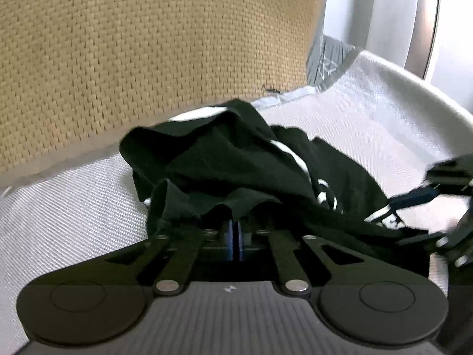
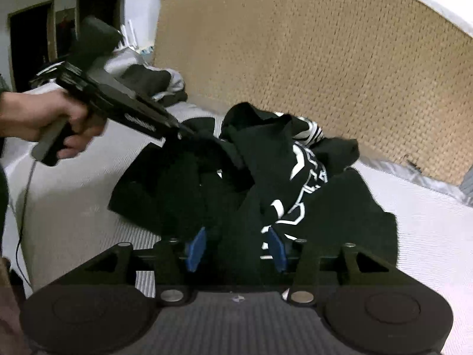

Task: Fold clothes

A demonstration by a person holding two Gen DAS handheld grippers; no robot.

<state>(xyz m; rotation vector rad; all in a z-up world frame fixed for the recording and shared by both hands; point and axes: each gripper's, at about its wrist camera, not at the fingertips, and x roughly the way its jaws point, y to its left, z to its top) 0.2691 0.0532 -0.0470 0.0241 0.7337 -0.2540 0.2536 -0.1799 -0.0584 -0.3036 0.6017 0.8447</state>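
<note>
Gripping a fold of the black garment (image 1: pixel 224 159), your left hand-held gripper (image 1: pixel 236 230) is clenched tight on the cloth, likely to anchor one edge while you sort out the heap. Your right hand-held gripper (image 2: pixel 236 247) stands released, its blue pads (image 2: pixel 196 248) parted with dark fabric lying loosely between them, not pinched. The garment, with white lettering, sits crumpled on the white bed (image 2: pixel 428 236), just before a woven tan headboard (image 2: pixel 325 59). Bunched as it is, no clear long axis or facing direction can be told. Your hand (image 2: pixel 44 121) grips the left tool's handle.
</note>
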